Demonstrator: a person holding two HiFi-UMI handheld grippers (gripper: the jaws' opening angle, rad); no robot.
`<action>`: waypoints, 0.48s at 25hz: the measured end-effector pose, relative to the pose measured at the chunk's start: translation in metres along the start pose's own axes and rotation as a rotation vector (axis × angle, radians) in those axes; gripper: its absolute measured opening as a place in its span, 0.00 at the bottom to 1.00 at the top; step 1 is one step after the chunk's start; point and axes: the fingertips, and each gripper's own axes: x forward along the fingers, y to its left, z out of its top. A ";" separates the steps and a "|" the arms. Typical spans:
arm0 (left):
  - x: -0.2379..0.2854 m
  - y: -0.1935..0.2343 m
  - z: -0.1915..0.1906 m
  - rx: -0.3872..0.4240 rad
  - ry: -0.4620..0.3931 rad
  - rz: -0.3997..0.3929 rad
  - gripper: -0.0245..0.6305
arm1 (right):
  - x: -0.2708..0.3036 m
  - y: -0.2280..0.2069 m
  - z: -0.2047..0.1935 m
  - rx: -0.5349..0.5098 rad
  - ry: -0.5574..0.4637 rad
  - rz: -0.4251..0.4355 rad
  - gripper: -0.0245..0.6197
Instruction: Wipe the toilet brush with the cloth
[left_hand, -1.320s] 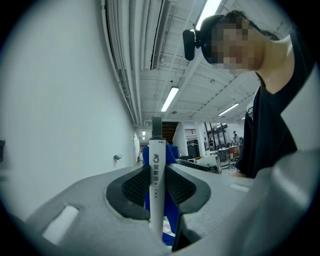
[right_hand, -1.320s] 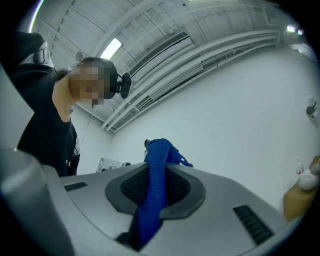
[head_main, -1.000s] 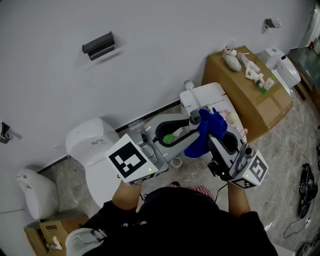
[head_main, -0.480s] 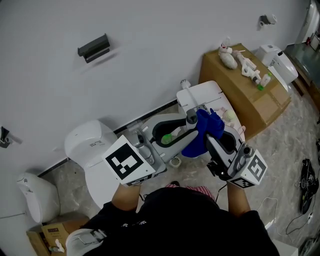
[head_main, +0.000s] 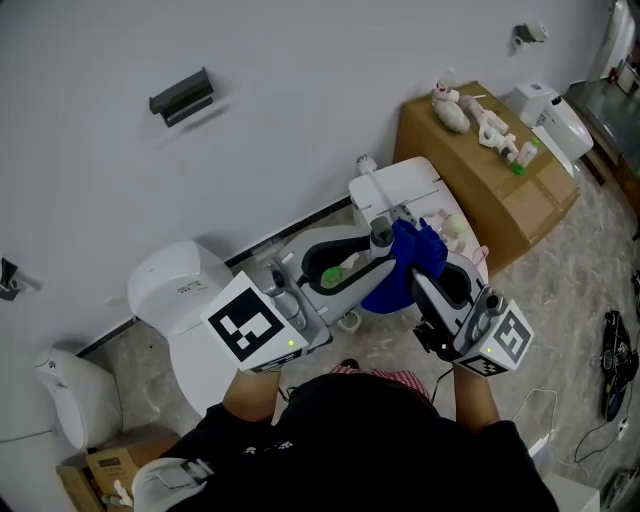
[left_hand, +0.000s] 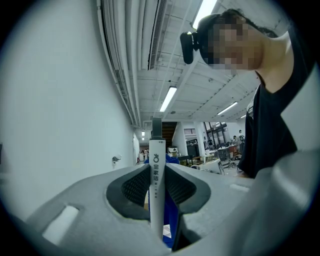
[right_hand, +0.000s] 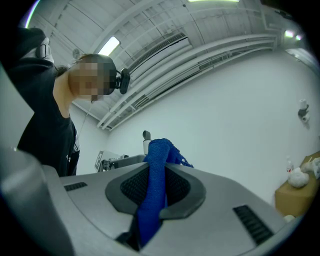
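Brush first: the toilet brush (left_hand: 156, 197) shows me a slim white handle with a small dark logo printed near the top and a dark grey cap on its end. It stands straight up between the pads of my left gripper (left_hand: 157, 171), whose jaws are closed on it, one pad pressing on each side. From the head view the capped end of the handle pokes out past the tips of that gripper, in front of my chest and above the floor between the white toilet (head_main: 175, 290) and the cardboard box (head_main: 490, 175).

My right gripper (right_hand: 157, 172) is clamped on the blue cloth (right_hand: 159, 150), a thick fold of it pinched between the pads, with the loose part bunched up beyond the tips. The bunch lies against the upper end of the handle; I can see blue right behind the white stem in the left gripper view.

I hold the left gripper about level, pointing toward the wall. The right one comes in from my right side, tipped somewhat upward, and their tips nearly meet at the cloth.
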 end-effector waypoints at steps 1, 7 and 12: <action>0.000 0.000 0.001 0.004 -0.005 -0.003 0.18 | 0.000 0.000 -0.001 0.000 0.002 -0.003 0.14; -0.002 -0.001 0.003 0.005 -0.023 -0.008 0.18 | -0.003 0.001 -0.007 -0.018 0.029 -0.020 0.14; -0.004 -0.003 0.003 -0.010 -0.020 -0.013 0.18 | -0.003 0.004 -0.010 -0.017 0.025 -0.023 0.14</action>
